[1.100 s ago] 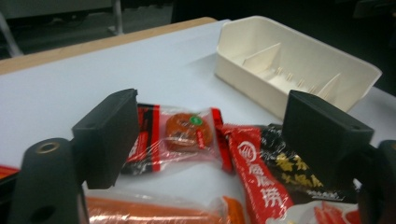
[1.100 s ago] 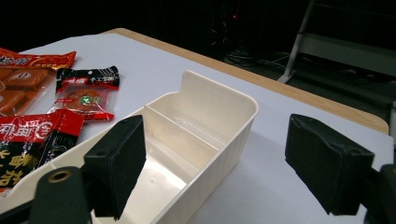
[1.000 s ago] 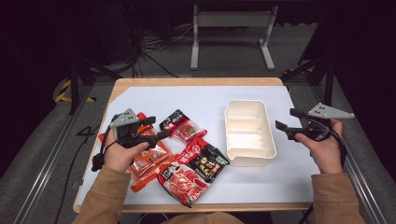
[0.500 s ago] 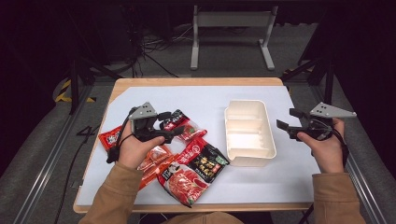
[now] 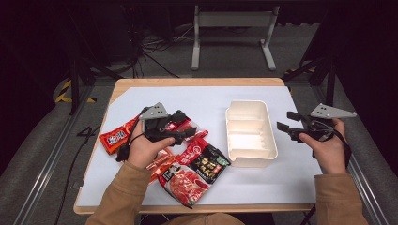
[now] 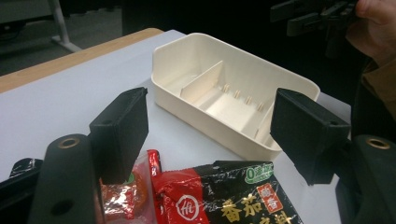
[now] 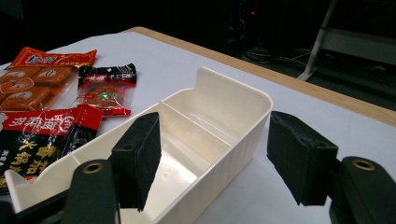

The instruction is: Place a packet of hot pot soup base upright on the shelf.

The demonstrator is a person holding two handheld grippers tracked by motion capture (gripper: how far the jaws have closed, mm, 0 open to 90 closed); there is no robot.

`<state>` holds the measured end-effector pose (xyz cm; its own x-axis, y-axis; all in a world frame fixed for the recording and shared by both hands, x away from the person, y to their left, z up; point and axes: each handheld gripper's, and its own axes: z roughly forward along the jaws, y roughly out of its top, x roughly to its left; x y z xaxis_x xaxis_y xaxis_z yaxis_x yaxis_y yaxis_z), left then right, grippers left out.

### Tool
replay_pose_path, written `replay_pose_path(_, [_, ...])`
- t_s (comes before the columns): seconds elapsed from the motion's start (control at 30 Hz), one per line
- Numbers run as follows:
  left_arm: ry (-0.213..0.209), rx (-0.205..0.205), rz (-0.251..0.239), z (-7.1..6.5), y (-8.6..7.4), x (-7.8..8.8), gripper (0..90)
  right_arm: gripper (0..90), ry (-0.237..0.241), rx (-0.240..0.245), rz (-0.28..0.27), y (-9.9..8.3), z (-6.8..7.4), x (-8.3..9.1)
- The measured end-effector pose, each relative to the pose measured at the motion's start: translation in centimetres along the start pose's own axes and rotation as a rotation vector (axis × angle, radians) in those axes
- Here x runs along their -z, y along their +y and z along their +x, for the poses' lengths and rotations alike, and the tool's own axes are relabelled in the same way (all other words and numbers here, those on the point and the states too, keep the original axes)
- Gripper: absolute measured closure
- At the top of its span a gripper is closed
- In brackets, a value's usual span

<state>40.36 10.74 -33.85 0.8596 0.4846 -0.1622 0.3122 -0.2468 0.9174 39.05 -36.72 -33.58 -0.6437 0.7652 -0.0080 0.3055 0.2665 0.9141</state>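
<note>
Left claw (image 5: 190, 132), spread and empty, has shifted over the red snack packets (image 5: 187, 161) toward the cream divided plastic tray (image 5: 250, 132), jaws just narrowing for a pick.

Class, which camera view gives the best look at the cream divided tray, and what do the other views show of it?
The high view: the cream divided tray appears whole from above, with all its compartments. The left gripper view shows its long side and dividers at an angle. The right gripper view shows one end close up, its near part cut off behind the jaws.
</note>
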Motion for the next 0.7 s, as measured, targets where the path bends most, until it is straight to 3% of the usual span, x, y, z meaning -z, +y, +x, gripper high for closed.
replay_pose_path(0.17, [0.032,-0.025,0.053,0.2,-0.3,-0.9,28.7,39.2,0.006,0.025,-0.005,0.0,0.2,-0.1])
replay_pose_path(0.23, [0.03,-0.036,0.087,0.4,-0.5,-1.4,28.9,45.8,0.015,-0.01,0.008,0.0,0.2,0.0])
replay_pose_path(0.43, [-0.004,-0.02,0.163,0.4,-1.4,-3.3,30.3,45.8,-0.001,-0.006,0.032,0.1,0.2,0.3])
replay_pose_path(0.5, [-0.005,-0.02,0.191,0.4,-1.6,-3.8,29.9,45.6,0.004,-0.005,0.028,0.1,0.3,0.4])
replay_pose_path(0.57, [0.01,-0.018,0.25,0.4,-2.1,-4.6,28.9,46.4,0.004,0.003,0.027,0.1,0.3,0.4])
replay_pose_path(0.7, [0.009,-0.007,0.299,0.5,-2.7,-5.4,24.6,46.9,0.014,0.003,0.022,0.1,0.4,0.4])
